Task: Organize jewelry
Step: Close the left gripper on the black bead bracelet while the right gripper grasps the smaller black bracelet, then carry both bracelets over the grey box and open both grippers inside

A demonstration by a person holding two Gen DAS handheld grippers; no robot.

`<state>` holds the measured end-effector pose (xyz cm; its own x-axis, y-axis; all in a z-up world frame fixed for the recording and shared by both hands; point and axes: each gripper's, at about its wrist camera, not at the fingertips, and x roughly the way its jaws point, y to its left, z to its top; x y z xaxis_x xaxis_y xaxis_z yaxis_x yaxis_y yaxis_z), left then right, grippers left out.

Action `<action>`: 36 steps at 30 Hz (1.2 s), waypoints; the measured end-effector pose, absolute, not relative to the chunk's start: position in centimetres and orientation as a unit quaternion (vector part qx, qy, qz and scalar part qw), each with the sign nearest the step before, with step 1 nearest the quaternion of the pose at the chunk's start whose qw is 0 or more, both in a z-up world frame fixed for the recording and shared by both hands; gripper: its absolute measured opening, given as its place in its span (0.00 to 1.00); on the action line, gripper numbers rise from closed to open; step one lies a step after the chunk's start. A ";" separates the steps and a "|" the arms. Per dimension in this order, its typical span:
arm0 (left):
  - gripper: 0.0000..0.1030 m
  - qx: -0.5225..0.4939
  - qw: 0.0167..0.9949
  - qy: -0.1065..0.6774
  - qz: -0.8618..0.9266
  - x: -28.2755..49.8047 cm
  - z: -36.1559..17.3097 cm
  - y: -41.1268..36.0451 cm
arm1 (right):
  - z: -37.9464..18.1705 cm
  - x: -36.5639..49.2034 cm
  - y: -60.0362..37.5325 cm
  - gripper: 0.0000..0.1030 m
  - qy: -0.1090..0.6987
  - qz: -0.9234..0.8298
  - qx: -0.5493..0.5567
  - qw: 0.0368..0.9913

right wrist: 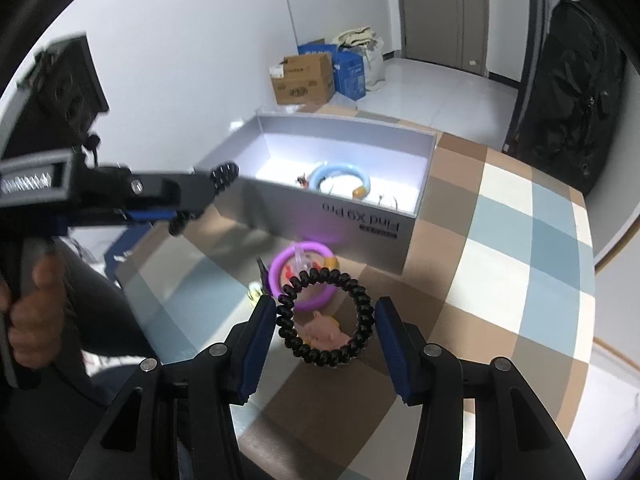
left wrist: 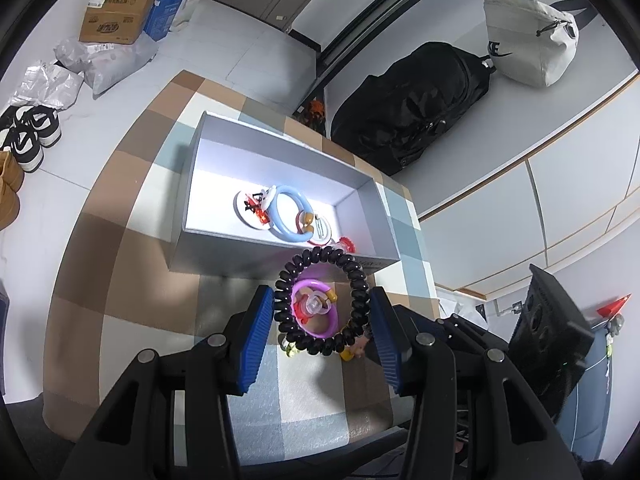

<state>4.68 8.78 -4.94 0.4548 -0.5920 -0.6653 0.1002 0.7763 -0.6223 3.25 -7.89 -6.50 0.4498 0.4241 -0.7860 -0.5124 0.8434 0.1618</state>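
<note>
1. The left tongs (left wrist: 321,294) are clamped on a black coil band (left wrist: 320,258). Its loop stands across the gap and touches both blue pads.
2. The right tongs (right wrist: 326,304) look closed on a second black coil band (right wrist: 288,332). It sits side to side between the pads, above the checkered counter (right wrist: 500,216).
3. The open grey box (left wrist: 260,256) is where these bands probably go. It lies straight ahead on the far side of both pairs of tongs, with its long axis running left to right across their line of reach.
4. In the right wrist view, the tip of the left tongs overlaps the box's near left corner. I judge the left hand to be nearer, needing only a short carry over the near wall. The right hand has more counter to cross.
5. A blue ring (left wrist: 280,216) and small trinkets already lie inside the box, toward its right half. The left half of its floor is bare and gives the easier drop.
6. A purple ring (right wrist: 280,264) and a pink charm (right wrist: 324,332) lie on the counter just under the held bands, not yet sorted.
</note>
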 end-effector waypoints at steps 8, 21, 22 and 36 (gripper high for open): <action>0.41 -0.258 0.838 0.437 -0.200 5.1 -3.1 8.9 | -3.3 4.2 -9.0 0.48 0.403 0.290 0.018 0.868; 0.42 -0.195 0.890 0.392 -0.128 6.6 -1.6 8.5 | -0.9 8.1 -9.2 0.48 0.390 0.290 0.087 0.870; 0.42 -0.197 0.890 0.393 -0.126 6.9 -1.7 8.5 | -0.9 8.4 -9.1 0.48 0.390 0.290 0.090 0.870; 0.41 -0.186 0.887 0.406 -0.116 9.8 -2.4 7.5 | -1.8 13.0 -9.0 0.48 0.407 0.283 0.119 0.860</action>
